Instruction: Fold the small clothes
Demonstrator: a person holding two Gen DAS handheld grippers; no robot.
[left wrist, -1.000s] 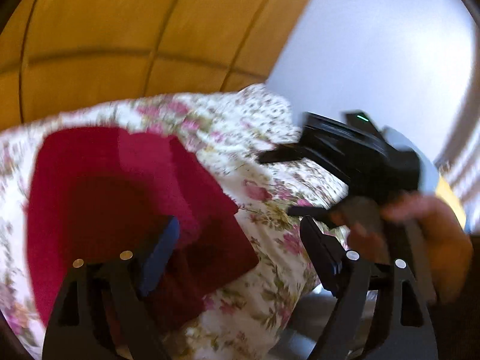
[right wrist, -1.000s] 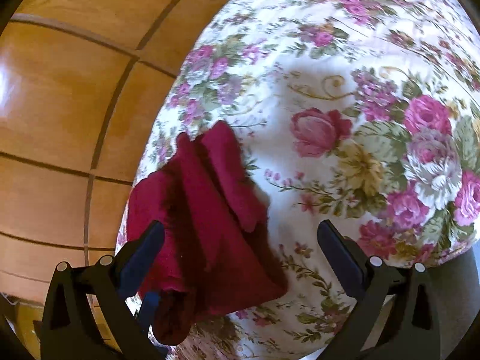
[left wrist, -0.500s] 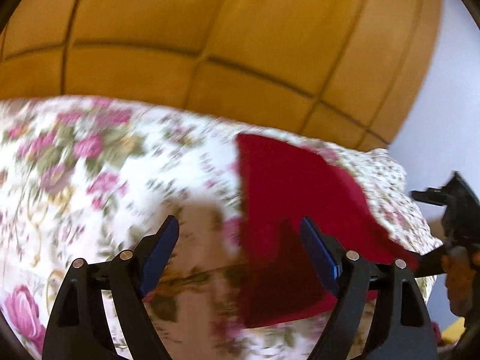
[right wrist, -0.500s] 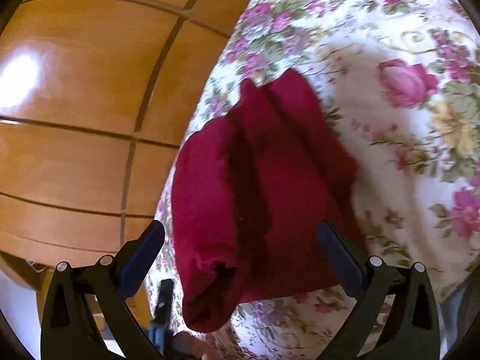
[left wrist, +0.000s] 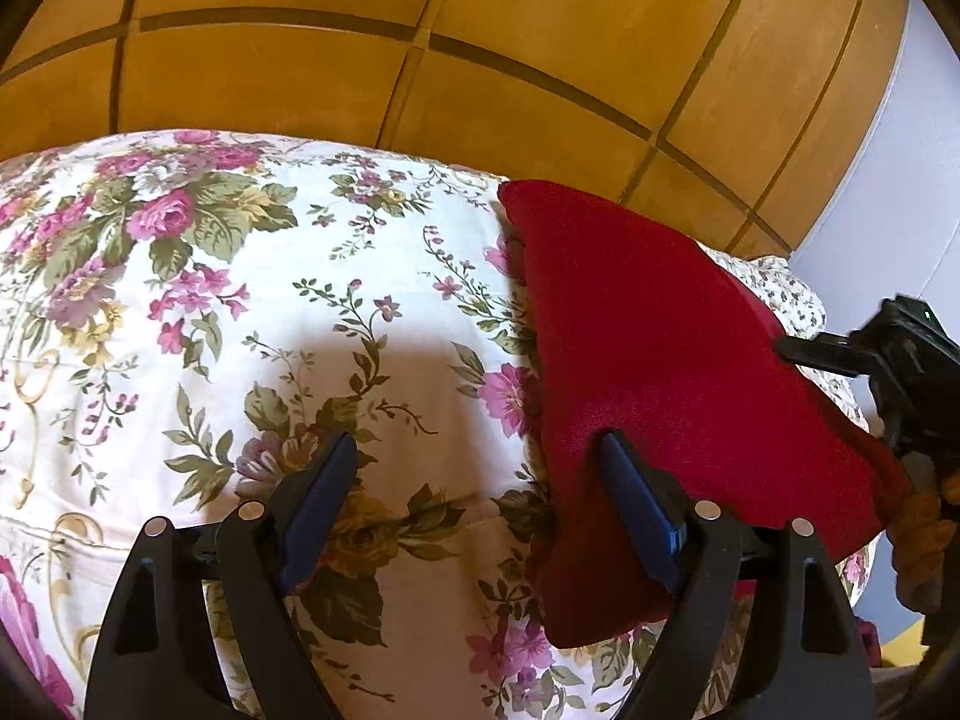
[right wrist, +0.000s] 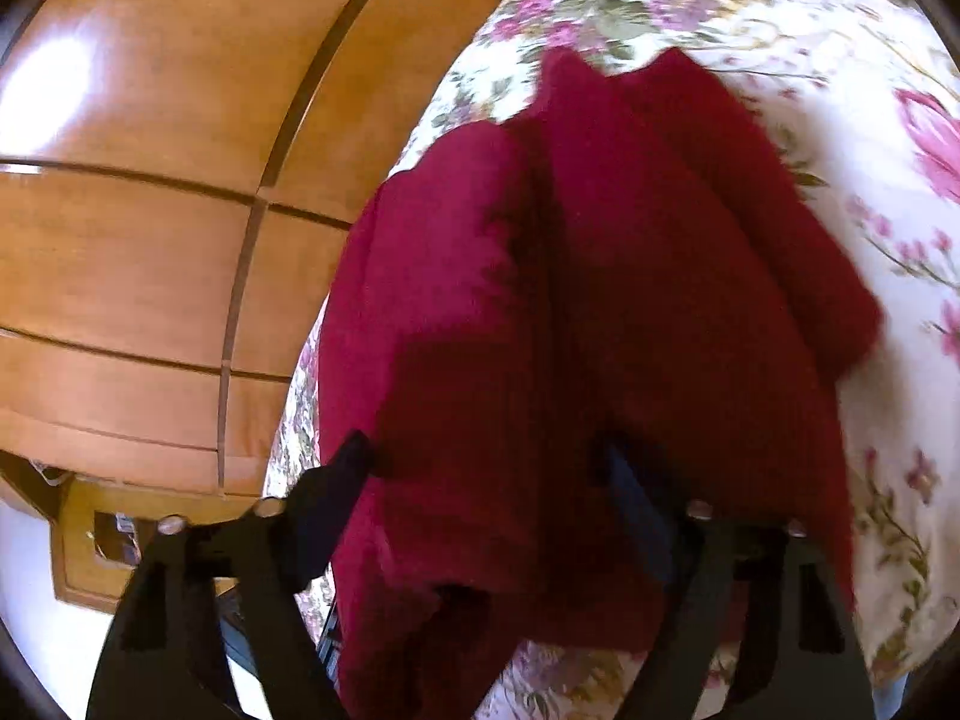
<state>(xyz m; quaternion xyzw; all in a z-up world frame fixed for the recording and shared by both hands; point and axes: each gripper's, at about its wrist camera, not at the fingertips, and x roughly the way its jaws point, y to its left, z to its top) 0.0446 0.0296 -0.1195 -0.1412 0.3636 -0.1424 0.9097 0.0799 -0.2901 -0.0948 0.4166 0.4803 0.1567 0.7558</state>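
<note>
A dark red garment [left wrist: 672, 372] lies folded on a bed covered by a flowered bedspread [left wrist: 252, 312], close to the edge nearest the wooden headboard [left wrist: 384, 60]. From the left wrist view it looks like a flat, fairly neat wedge with clean edges, so the folding seems far along, perhaps needing only a last tuck or a move to a pile.

The left gripper [left wrist: 477, 507] hangs over the bedspread with its fingers apart and nothing between them; its right finger overlaps the near edge of the garment in the picture, but whether it touches the cloth is not clear. It sits beside the cloth rather than over it, probably to leave the fold undisturbed.

The right gripper [right wrist: 483, 483] is very close above the garment, which fills the space between its fingers. Those fingers are spread wide, not clamped; the cloth passes in front of the right finger, so contact there is likely, though a firm hold is not shown. Here the garment shows thick rolled layers, which may slip open if lifted from one layer only. In the left view, the right gripper reaches in at the cloth's far corner.
</note>
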